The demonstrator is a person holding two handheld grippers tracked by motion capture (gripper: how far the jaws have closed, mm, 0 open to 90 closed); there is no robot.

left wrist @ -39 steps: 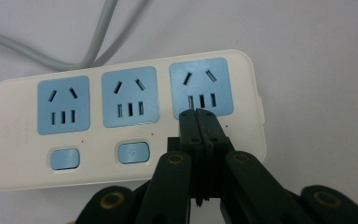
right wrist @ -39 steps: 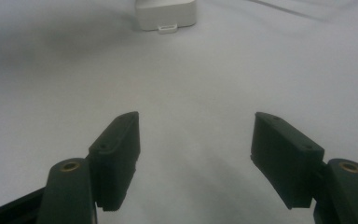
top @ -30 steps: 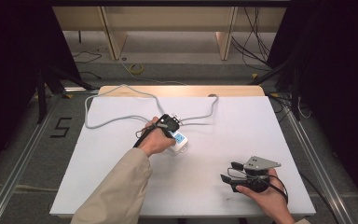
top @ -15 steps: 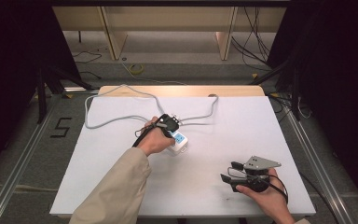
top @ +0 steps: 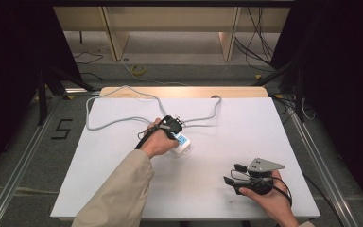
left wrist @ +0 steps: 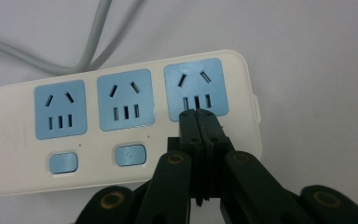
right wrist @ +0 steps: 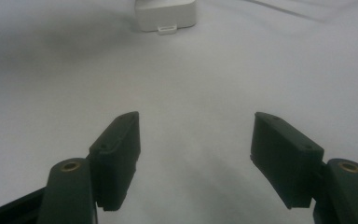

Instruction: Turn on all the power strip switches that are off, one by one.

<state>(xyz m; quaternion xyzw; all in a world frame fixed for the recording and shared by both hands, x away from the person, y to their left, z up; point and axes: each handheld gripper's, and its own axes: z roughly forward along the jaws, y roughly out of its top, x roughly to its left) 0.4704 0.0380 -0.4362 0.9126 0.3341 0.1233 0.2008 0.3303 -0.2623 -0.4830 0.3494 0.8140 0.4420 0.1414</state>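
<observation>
Left gripper (left wrist: pixel 198 116) jaws together, tips over strip (left wrist: pixel 18 154) third socket (left wrist: pixel 196 88), third switch hidden beneath. Strip long axis crosswise. Right gripper (right wrist: pixel 196 154) apart, farther off.

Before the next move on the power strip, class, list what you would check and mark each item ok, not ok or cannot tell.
1. Left gripper jaws together with nothing between them: ok.
2. Its tips over the power strip, at the end socket: ok; actual contact: cannot tell.
3. All three sockets free of plugs: ok.
4. Two blue buttons pressed or not: cannot tell.
5. Right gripper open, empty and well apart from the strip: ok.
6. Grey cable lying loose on the table, away from both hands: ok.
</observation>
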